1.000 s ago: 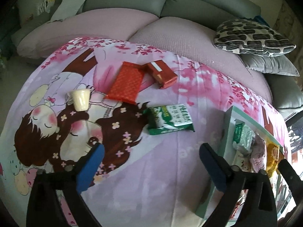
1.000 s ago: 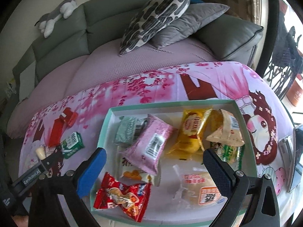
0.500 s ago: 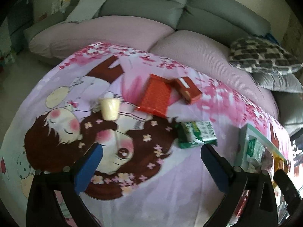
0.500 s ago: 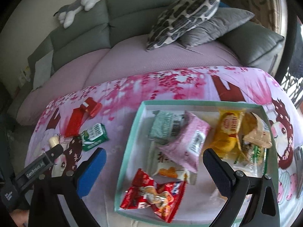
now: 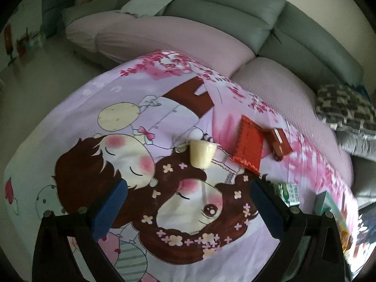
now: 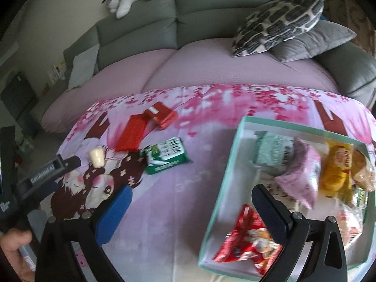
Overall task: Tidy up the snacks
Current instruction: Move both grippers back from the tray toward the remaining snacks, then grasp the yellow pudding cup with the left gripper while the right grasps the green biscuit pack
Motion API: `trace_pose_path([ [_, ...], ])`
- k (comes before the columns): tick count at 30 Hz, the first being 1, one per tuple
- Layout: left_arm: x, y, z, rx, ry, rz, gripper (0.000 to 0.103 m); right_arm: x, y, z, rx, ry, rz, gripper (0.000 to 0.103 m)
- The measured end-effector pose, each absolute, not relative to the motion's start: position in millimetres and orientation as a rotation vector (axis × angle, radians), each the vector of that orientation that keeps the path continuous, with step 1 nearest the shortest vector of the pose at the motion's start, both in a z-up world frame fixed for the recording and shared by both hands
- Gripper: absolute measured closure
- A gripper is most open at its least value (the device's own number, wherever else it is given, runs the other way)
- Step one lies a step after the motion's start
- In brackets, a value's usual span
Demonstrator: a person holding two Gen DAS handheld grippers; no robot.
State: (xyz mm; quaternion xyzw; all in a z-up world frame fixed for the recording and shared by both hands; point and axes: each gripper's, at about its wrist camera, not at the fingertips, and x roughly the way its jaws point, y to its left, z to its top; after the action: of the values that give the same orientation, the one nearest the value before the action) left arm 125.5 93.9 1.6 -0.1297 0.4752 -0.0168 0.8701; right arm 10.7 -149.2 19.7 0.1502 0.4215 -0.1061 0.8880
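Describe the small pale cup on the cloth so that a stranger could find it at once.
On the pink cartoon cloth before the grey sofa, look left of the teal box at the loose snacks. The cup lies leftmost, on the drawn girl's brown hair, beside a flat red packet. Alone among them it is creamy yellow and tapered.

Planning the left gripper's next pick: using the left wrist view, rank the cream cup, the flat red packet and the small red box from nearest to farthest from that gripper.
From the open left gripper:
1. cream cup, straight ahead, on the blanket.
2. flat red packet, ahead and to the right of the cup.
3. small red box, farther right, touching the packet's far corner.
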Motion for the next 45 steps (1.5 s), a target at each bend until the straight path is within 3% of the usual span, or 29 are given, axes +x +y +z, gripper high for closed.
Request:
trace_pose_path([
  [24,167.9,91.5,-33.1,-0.241,1.072,-0.099,0.001,50.6,-118.6,-6.7,0.247,0.918,-0.175,0.0],
  [26,172.0,89.3,-37.0,-0.236,1.078,-0.106,0.002,57.2,-118.4,-8.5,0.243,0.917,-0.175,0.0],
  [30,180.0,86.5,-43.0,-0.226,1.079,-0.122,0.016,73.8,-118.1,-11.7,0.199,0.926,-0.196,0.0],
  [38,195.8,84.1,-45.7,-0.207,1.04,-0.146,0.018,108.5,-128.7,-26.2,0.187,0.952,-0.207,0.002],
  [45,207.9,76.9,-51.7,-0.19,1.034,-0.16,0.018,124.0,-130.7,-44.8,0.177,1.002,-0.187,0.012],
])
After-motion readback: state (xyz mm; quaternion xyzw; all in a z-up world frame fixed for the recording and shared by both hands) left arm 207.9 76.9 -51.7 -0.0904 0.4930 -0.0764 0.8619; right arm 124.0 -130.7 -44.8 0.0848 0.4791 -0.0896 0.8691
